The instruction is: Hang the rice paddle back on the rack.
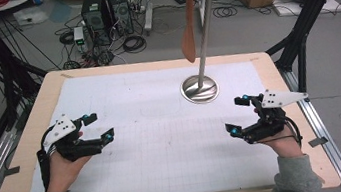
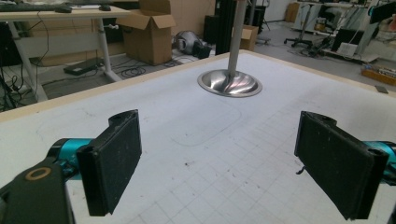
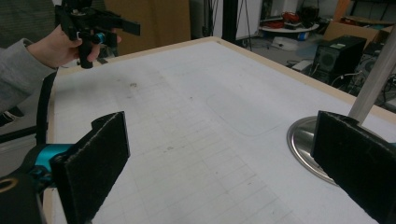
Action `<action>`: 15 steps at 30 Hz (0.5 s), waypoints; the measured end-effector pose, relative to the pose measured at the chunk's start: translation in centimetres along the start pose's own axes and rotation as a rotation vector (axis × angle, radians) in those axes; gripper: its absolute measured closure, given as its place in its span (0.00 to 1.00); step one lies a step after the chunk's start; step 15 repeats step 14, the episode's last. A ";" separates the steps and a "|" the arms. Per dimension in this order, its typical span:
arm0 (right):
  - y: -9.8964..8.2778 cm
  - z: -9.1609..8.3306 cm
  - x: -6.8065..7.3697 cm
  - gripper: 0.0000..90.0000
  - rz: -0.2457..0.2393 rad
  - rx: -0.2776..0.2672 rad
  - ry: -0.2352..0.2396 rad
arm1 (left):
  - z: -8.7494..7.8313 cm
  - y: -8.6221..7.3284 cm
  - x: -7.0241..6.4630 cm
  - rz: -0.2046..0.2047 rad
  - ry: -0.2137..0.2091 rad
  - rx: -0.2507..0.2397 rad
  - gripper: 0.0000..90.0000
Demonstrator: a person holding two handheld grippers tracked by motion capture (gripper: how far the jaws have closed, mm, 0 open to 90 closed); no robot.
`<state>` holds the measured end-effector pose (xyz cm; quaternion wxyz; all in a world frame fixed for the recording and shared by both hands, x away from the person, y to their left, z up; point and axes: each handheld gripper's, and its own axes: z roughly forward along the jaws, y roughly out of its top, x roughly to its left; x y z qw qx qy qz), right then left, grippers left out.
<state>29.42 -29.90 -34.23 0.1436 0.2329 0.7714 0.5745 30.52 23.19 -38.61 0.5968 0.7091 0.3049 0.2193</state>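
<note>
From the high view, both grippers hover over the near half of the bench, well apart from each other and holding nothing. The left gripper (image 1: pixel 98 127) sits toward the near left corner, its jaws spread; the right gripper (image 1: pixel 239 114) mirrors it toward the near right edge, jaws spread too. The stand (image 1: pixel 200 89) rests right of the middle, toward the far edge — a round metal base with a tall pole rising to a ring of hooks. A wooden spatula (image 1: pixel 188 28) hangs from one hook on the pole's left side, its blade down and clear of the bench.

In the left gripper view the jaws stand wide apart with bare mat between them, and the stand's base (image 2: pixel 229 83) lies ahead, well off.

In the right gripper view the jaws are likewise wide open; the base (image 3: pixel 303 144) shows just behind the right-hand pad, so this gripper is the nearer of the two. The left gripper (image 3: pixel 95 25) shows farther off, at the bench's edge.

This looks like the start — hands poised, nothing reached for yet. The spatula seems the thing to be handled. The next move likely calls for one gripper, probably the right, to rise toward the hanging handle, close on it below the hook, then lift it up and off without tipping the stand.
</note>
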 end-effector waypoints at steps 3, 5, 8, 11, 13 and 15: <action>-0.1 0.0 -0.1 0.04 0.006 0.003 -0.004 | -0.7 0.0 0.3 -0.004 0.019 -0.017 0.17; -0.1 0.0 -0.1 0.04 0.011 0.002 -0.007 | -1.2 0.0 0.4 -0.003 0.031 -0.021 0.17; -0.1 0.0 -0.2 0.04 0.010 -0.007 -0.015 | -2.0 0.1 0.5 -0.012 0.046 -0.030 0.17; -0.2 0.0 -0.3 0.04 0.017 -0.007 -0.021 | -2.6 0.2 0.4 -0.018 0.055 -0.043 0.17; -0.2 -0.1 -0.2 0.04 0.018 -0.013 -0.023 | -2.8 0.3 0.2 -0.016 0.059 -0.042 0.17; -0.1 -0.1 -0.2 0.04 0.021 -0.017 -0.023 | -2.9 0.3 0.2 -0.021 0.060 -0.044 0.17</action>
